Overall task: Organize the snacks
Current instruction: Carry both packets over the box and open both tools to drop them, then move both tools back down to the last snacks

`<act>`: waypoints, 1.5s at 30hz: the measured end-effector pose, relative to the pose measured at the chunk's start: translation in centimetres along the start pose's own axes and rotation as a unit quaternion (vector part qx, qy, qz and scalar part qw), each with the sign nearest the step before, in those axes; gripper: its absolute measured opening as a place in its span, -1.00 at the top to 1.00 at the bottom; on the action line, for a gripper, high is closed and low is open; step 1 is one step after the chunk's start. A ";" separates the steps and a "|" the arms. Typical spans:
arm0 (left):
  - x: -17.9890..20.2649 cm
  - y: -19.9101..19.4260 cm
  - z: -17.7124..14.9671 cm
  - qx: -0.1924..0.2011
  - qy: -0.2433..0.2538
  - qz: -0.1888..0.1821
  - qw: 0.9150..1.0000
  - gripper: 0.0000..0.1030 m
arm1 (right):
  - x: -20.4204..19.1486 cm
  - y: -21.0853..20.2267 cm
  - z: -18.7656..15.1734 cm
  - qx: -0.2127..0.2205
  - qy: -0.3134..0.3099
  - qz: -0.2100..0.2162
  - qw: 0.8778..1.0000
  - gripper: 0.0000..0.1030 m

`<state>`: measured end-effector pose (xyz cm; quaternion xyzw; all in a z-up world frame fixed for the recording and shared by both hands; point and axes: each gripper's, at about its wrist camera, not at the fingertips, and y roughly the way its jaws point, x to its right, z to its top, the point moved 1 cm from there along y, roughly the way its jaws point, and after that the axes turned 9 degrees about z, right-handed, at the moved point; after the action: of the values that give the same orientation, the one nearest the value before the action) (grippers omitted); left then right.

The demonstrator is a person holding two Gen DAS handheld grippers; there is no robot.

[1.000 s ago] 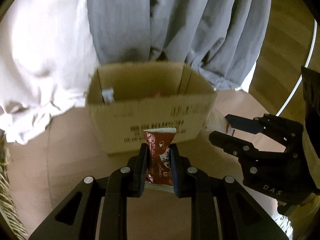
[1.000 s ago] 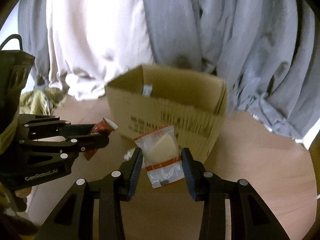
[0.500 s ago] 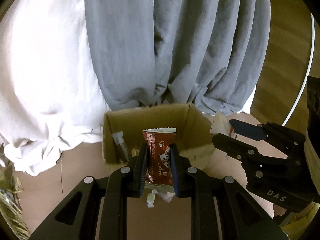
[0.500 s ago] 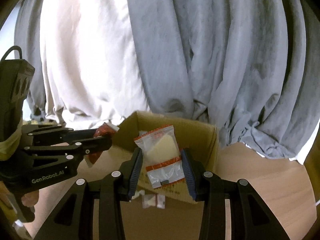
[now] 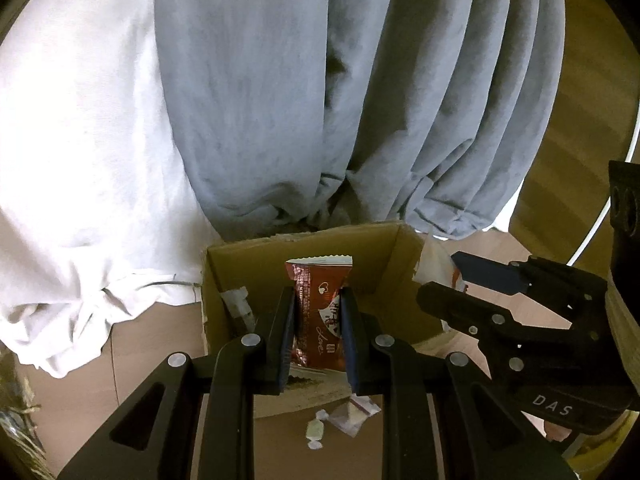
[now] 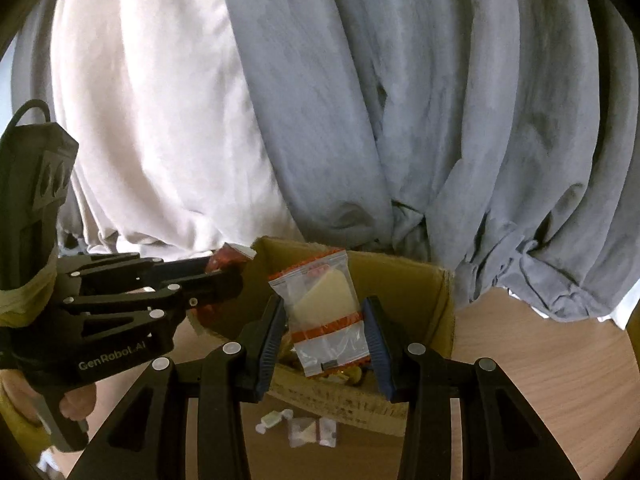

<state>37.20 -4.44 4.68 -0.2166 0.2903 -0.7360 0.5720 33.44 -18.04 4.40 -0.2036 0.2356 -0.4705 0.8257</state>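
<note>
My left gripper point(image 5: 318, 336) is shut on a red-brown snack packet point(image 5: 320, 300), held upright over the open cardboard box point(image 5: 248, 264). My right gripper point(image 6: 326, 338) is shut on a clear packet with orange bands and a pale yellow wedge inside point(image 6: 324, 308), also above the box point(image 6: 408, 276). Each gripper shows in the other's view: the right gripper point(image 5: 456, 276) at the box's right corner, the left gripper point(image 6: 228, 268) at its left corner. Several wrapped snacks lie inside the box point(image 6: 344, 376).
Small wrapped candies point(image 5: 316, 428) and clear packets point(image 6: 312, 434) lie on the wooden table point(image 6: 540, 380) in front of the box. Grey curtains point(image 5: 360, 100) and white cloth point(image 5: 80, 140) hang right behind it. A hand point(image 6: 76, 404) grips the left tool.
Both grippers rose and moved forward with their packets, from in front of the box's side wall to above its open top. The box now sits lower and smaller in both views.
</note>
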 end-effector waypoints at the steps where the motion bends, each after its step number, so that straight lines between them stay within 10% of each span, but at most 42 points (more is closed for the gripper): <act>1: 0.0 0.2 0.0 -0.001 0.001 0.000 1.000 0.56 | 0.2 0.3 0.0 -0.003 0.003 0.000 1.000 0.20; 8: -1.0 1.1 0.2 0.000 -0.013 0.013 1.000 0.01 | 0.8 2.0 -0.2 -0.020 0.005 -0.008 1.000 0.06; 11: -1.6 0.9 0.0 0.001 -0.023 0.025 0.999 -0.02 | 0.9 2.2 -0.2 -0.019 0.004 -0.027 0.999 -0.31; 29: -0.5 -5.8 -5.1 0.046 -0.010 0.046 0.998 -0.14 | -2.8 -3.1 -3.8 0.032 -0.040 -0.064 0.997 -0.32; 45: 1.5 -3.7 -12.7 -0.032 0.014 0.044 0.998 -0.14 | -2.5 -2.9 -11.6 -0.037 -0.005 -0.058 0.998 -0.31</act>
<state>25.86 -2.92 -2.20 -0.2119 0.3308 -0.7032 0.5926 23.57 -18.62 -2.86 -0.2498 0.2371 -0.5076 0.7898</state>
